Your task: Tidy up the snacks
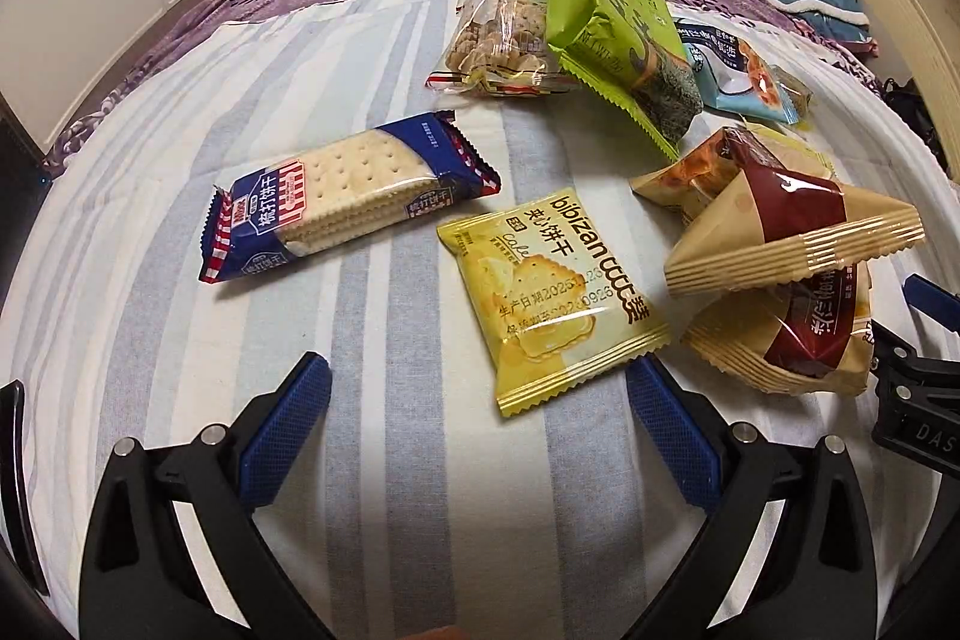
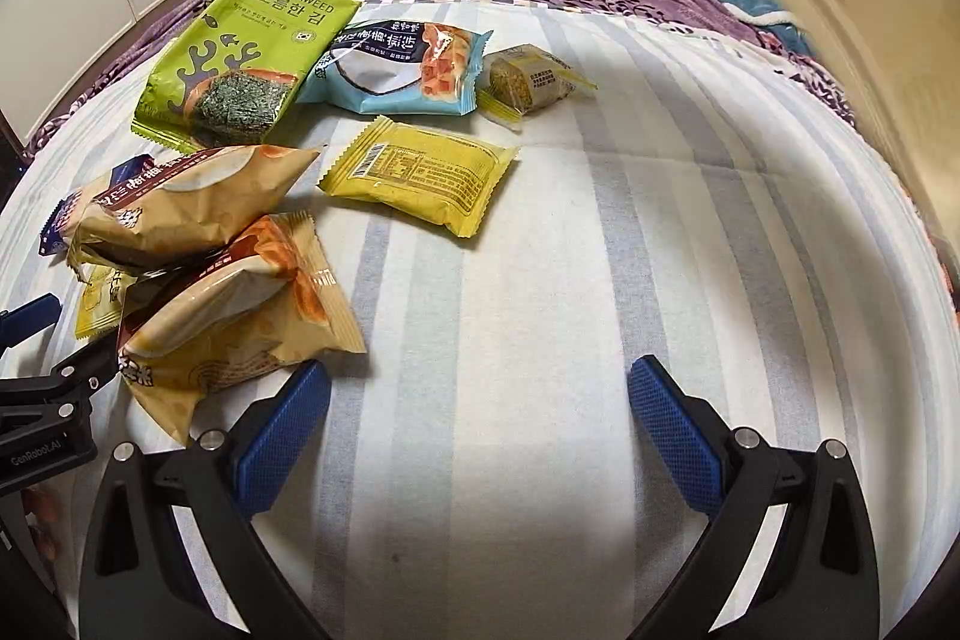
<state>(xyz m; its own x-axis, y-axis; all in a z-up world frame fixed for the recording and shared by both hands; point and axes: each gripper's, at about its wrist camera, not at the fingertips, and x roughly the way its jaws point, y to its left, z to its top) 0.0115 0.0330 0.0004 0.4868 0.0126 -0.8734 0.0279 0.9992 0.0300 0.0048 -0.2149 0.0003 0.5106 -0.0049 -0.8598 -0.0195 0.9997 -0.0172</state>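
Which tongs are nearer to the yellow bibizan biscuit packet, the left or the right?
Left. The left tongs are open just before the bibizan packet, whose corner lies beside one finger. The right tongs are open over bare striped sheet, farther to the side.

We count nine snack packets on the striped bedsheet.

Between both views we find two tan puffed bags, stacked one on another; two flat yellow biscuit packets, one face up and one label side up; one blue soda cracker pack; one clear bag of small biscuits; one green seaweed packet; one light blue packet; and one small clear-wrapped yellowish bar. We also see two pairs of blue-padded jaws, one per view.
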